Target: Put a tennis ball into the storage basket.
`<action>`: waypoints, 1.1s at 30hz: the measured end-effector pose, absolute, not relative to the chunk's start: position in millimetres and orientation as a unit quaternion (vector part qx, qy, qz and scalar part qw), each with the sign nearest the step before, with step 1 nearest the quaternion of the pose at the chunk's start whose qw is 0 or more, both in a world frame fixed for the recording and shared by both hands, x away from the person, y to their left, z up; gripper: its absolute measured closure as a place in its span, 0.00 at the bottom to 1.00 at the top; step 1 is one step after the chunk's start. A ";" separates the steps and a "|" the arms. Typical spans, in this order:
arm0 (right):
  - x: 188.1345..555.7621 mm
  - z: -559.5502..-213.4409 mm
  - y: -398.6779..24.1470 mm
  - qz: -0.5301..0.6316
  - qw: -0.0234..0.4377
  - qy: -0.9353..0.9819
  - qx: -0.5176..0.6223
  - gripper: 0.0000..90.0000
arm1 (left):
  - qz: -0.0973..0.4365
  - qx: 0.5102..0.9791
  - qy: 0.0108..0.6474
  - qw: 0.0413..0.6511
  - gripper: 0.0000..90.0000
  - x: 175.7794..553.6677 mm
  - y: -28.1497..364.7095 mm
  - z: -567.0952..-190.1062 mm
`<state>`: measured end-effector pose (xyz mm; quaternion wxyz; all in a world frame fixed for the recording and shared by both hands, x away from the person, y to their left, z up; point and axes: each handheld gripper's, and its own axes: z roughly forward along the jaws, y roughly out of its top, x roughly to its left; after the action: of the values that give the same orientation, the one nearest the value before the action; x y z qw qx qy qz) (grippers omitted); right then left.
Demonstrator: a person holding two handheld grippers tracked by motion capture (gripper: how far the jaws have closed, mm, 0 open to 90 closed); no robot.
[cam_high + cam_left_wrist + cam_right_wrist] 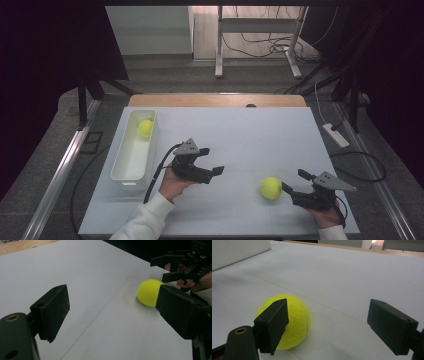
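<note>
Right hand-held gripper released beside the ball, left hand-held gripper released and empty.

The right hand-held gripper's jaws stand apart, one just beside the ball, the other clear of it; nothing is clamped. The ball lies on the white counter, between the two grippers and nearer the right one. The left hand-held gripper points toward the ball. A second ball sits in the white bin, well apart from the first ball.
</note>
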<state>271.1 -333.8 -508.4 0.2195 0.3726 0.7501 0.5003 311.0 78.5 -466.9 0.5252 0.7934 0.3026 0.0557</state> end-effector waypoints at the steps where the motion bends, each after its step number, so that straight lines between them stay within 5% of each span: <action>1: 271.1 -508.4 -333.8 0.500 0.219 0.750 0.373 0.19 | 0.055 0.793 0.303 0.526 0.14 311.3 77.3 -466.9; 33: 271.4 -507.3 -334.6 0.503 0.220 0.748 0.373 0.19 | 0.033 0.816 0.277 0.506 0.14 310.2 32.8 -479.7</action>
<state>271.4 -334.6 -507.3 0.2203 0.3732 0.7480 0.5028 310.2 32.8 -479.7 0.5063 0.8162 0.2766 0.0328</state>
